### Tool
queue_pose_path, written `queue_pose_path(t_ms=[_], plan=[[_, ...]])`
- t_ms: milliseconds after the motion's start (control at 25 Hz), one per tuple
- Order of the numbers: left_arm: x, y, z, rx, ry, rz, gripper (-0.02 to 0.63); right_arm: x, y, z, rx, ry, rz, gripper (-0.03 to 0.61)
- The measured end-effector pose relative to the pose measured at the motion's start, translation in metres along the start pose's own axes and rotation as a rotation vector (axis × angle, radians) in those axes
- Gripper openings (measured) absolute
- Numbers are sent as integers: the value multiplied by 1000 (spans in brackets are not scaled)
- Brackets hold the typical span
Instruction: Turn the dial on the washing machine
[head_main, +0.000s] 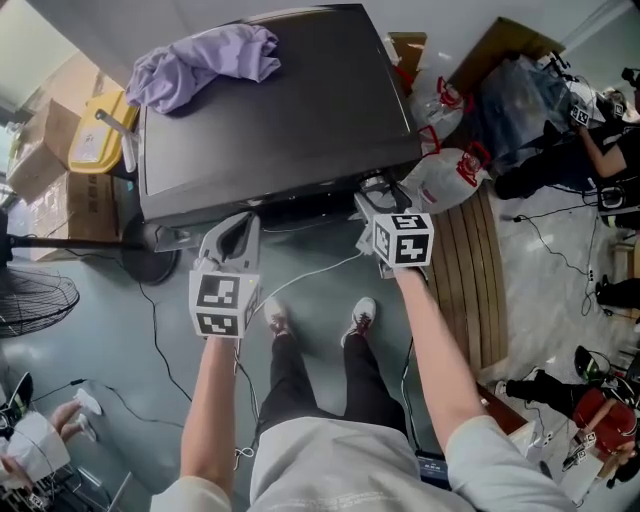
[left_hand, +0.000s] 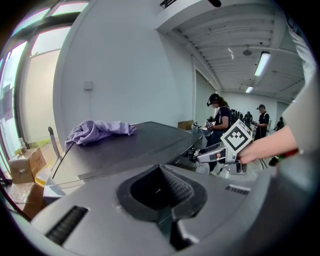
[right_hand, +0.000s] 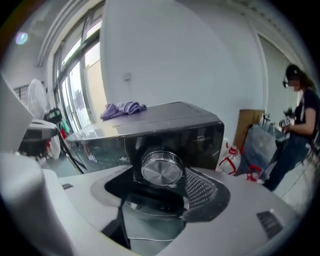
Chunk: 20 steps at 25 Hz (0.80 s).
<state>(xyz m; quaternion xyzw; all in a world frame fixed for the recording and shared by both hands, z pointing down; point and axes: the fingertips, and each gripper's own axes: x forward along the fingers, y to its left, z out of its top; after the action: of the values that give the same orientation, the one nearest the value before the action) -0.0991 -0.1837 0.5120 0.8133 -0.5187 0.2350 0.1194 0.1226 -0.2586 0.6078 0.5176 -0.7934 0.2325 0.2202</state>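
Note:
The washing machine (head_main: 270, 110) is a dark glossy box with a purple cloth (head_main: 205, 62) bunched on its top at the back left. In the right gripper view its round silver dial (right_hand: 161, 169) sits on the front panel, right between my jaws. My right gripper (right_hand: 161, 181) is open around the dial, the ribbed pad (right_hand: 201, 188) standing just off its rim. In the head view the right gripper (head_main: 378, 195) is at the machine's front right corner and covers the dial. My left gripper (head_main: 243, 222) hangs before the front left, shut and holding nothing.
White bags with red handles (head_main: 450, 170) lie just right of the machine, beside a slatted wooden board (head_main: 480, 270). Cardboard boxes and a yellow container (head_main: 85, 135) stand at its left, with a floor fan (head_main: 30, 300) nearer. A white cable (head_main: 310, 270) crosses the floor. People work at the right.

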Motion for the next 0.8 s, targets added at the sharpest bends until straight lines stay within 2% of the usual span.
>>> queue_pose_path(t_ms=[120,240,520,800], plan=[[1,-3,-1,-4,5,-7,15,0,-3,1,180,-37,60,314],[1,-5,-3,-8,12,-10,15,2,-4,0,230,-40,90,313],[2,-8,-4,-11,23,-19,15,4,-10,-2,129,-34,34,278],[2,-7,-2,-13,18,-21,15,5,-5,-2,-74,-12,-54,276]])
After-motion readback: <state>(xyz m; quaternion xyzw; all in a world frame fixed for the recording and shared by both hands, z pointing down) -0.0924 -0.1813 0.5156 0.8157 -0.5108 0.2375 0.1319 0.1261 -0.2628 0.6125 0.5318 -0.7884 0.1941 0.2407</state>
